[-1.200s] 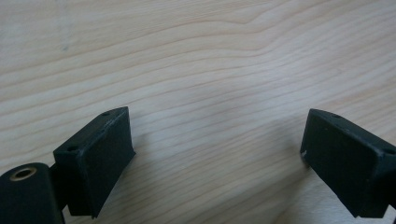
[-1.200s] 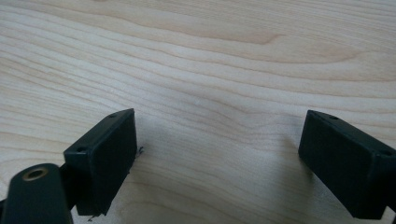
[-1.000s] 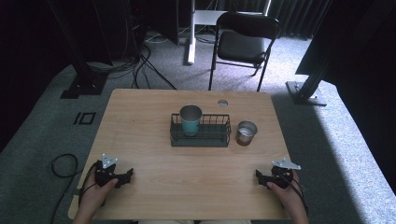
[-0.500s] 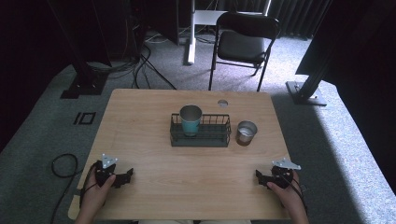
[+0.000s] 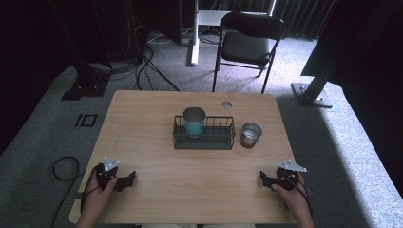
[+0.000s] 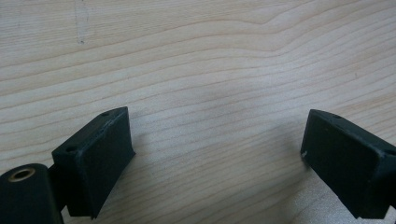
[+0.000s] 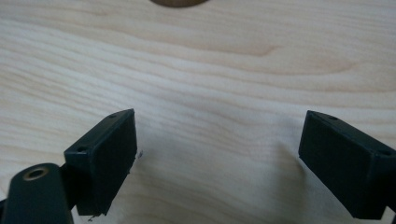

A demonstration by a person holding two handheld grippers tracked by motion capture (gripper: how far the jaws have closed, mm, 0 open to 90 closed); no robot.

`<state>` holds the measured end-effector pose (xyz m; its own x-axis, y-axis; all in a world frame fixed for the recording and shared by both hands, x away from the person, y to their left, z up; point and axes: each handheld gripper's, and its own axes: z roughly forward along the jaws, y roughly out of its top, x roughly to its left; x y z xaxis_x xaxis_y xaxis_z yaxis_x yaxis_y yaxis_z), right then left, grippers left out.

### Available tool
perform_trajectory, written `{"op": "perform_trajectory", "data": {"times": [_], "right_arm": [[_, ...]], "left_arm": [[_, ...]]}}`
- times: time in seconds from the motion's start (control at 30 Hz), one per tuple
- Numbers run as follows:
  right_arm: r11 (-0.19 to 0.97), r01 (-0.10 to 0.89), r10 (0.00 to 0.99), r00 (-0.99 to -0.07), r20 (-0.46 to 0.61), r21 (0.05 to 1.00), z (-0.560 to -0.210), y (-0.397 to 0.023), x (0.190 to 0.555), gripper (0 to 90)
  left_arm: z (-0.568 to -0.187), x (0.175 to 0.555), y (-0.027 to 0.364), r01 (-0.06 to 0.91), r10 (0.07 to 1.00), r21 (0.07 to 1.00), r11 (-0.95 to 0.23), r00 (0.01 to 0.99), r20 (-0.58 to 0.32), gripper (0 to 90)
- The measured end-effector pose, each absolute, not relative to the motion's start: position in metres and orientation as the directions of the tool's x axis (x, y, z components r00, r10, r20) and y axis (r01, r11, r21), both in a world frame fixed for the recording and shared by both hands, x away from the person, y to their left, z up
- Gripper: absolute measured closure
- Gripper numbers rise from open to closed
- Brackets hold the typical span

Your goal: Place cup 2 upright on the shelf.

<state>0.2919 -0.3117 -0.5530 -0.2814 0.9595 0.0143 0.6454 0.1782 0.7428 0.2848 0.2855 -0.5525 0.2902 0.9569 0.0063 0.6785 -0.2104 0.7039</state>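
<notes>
1. Nothing has visibly moved since the earlier frames: both grippers sit where they did at the near corners of the table (image 5: 152, 118), and the basket and cups are unchanged.
2. Nearest, the person's left hand (image 5: 97, 192) holds the left gripper (image 5: 124, 179) on the near left part of the wooden top. In the left gripper view its jaws are spread wide, with bare wood grain between them and nothing held.
3. The person's right hand (image 5: 293, 194) holds the right gripper (image 5: 266, 179) on the near right part of the top. In the right gripper view its jaws are likewise spread wide over bare wood, and a dark rounded shape (image 7: 180, 2) cuts the top edge; what it is cannot be told.
4. Farther on, mid-table, stands a dark wire basket (image 5: 211, 142). A teal cup (image 5: 194, 121) with a metal rim stands upright in its left end.
5. Just beside the basket's right end, outside it, a small metal cup (image 5: 250, 135) stands upright on the wood.
6. Near the far edge is a small round hole (image 5: 226, 104) in the top.
7. Beyond the table, a black folding chair (image 5: 249, 45) stands on grey carpet, with cables (image 5: 147, 66) on the floor to the left.
</notes>
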Motion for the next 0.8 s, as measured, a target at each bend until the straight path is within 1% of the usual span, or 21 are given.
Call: {"op": "perform_trajectory", "data": {"times": [0.2, 0.43, 0.8], "right_arm": [[0.174, 0.622, 0.959, -0.284, 0.012, 0.763, -0.547, -0.308, 0.298, 11.1], [0.151, 0.581, 0.953, -0.302, 0.04, 0.8, -0.54, -0.306, 0.306, 11.2], [0.143, 0.548, 0.951, -0.308, 0.04, 0.824, -0.532, -0.306, 0.319, 11.2]], "left_arm": [[-0.552, 0.285, 0.286, 0.678, 0.957, 0.704, -0.21, 0.29, 0.006, 9.6], [-0.552, 0.285, 0.286, 0.679, 0.957, 0.704, -0.21, 0.29, 0.006, 9.6], [-0.552, 0.285, 0.285, 0.678, 0.957, 0.704, -0.211, 0.29, 0.006, 9.6]]}}
